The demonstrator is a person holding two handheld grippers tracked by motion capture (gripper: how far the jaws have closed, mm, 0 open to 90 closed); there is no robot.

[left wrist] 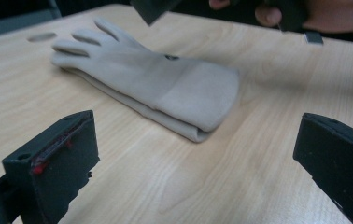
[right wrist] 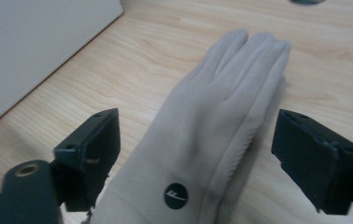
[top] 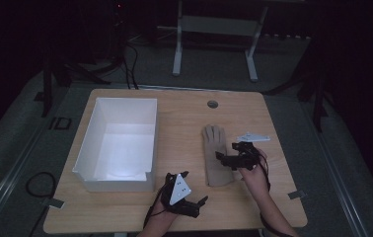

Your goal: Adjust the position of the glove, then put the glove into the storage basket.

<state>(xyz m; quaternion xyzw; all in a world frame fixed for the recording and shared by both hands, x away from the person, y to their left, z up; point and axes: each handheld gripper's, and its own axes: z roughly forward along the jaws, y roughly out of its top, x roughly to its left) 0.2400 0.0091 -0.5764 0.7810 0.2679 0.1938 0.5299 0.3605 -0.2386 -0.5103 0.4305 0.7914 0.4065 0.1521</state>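
A beige glove (top: 215,156) lies flat on the wooden table (top: 184,118), fingers pointing away from me and cuff toward me. It carries a small dark round logo (right wrist: 175,195). My right gripper (top: 228,159) hovers open over the middle of the glove, one jaw on each side of it in the right gripper view (right wrist: 195,158). My left gripper (top: 194,192) is open near the front edge, left of the cuff. Its view looks across bare wood at the glove's cuff end (left wrist: 198,98), with nothing between its jaws (left wrist: 198,168).
An open white box (top: 118,143) stands on the left half of the table; its wall (right wrist: 30,46) shows beside the glove. A round cable hole (top: 212,104) sits near the far edge. Beyond the table stands a white frame (top: 216,39) on dark floor.
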